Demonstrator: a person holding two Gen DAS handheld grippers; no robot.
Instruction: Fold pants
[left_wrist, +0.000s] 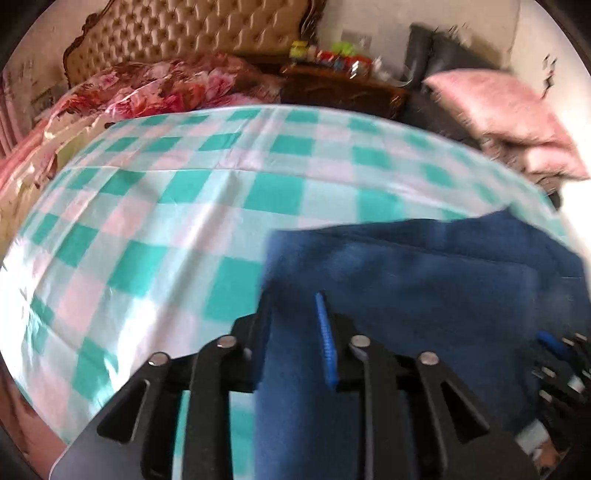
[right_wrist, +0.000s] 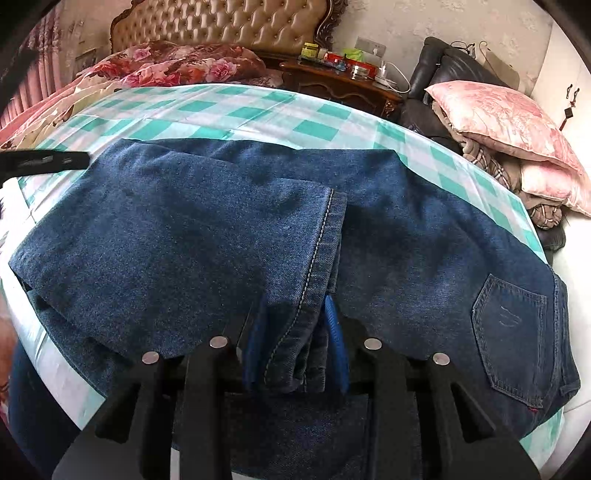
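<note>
Blue denim pants lie folded over on a bed with a teal, pink and white checked sheet. A back pocket shows at the right. My right gripper is shut on the hemmed leg end, which lies over the rest of the pants. My left gripper is shut on a folded edge of the pants at the left side of the pile; this view is blurred. A black bar, probably the left gripper, shows at the far left of the right wrist view.
A tufted headboard and floral bedding are at the far end. A wooden nightstand with small items stands behind the bed. Pink pillows and a dark chair are at the right.
</note>
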